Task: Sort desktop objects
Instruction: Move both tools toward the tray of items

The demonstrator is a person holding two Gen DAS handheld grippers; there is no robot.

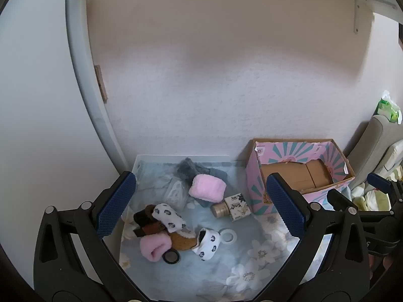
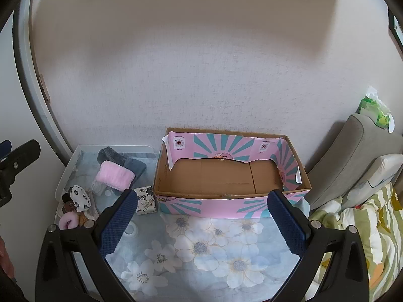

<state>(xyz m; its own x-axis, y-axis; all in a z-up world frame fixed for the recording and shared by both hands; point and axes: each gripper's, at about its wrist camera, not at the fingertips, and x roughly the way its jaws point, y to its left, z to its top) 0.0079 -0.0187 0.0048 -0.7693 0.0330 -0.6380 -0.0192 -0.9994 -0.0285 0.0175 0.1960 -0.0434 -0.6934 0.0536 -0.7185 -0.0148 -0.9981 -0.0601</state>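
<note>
A pile of rolled socks lies on the floral tablecloth: a pink roll, a grey one, white spotted ones, a brown one and another pink one. A floral bottle with a gold cap, a white ring and a round black compact lie beside them. A pink cardboard box stands open and empty at the right. My left gripper is open above the pile. My right gripper is open in front of the box.
The table stands against a white wall. A grey cushion and a green striped blanket lie to the right. The right gripper shows in the left wrist view. A white door frame is at the left.
</note>
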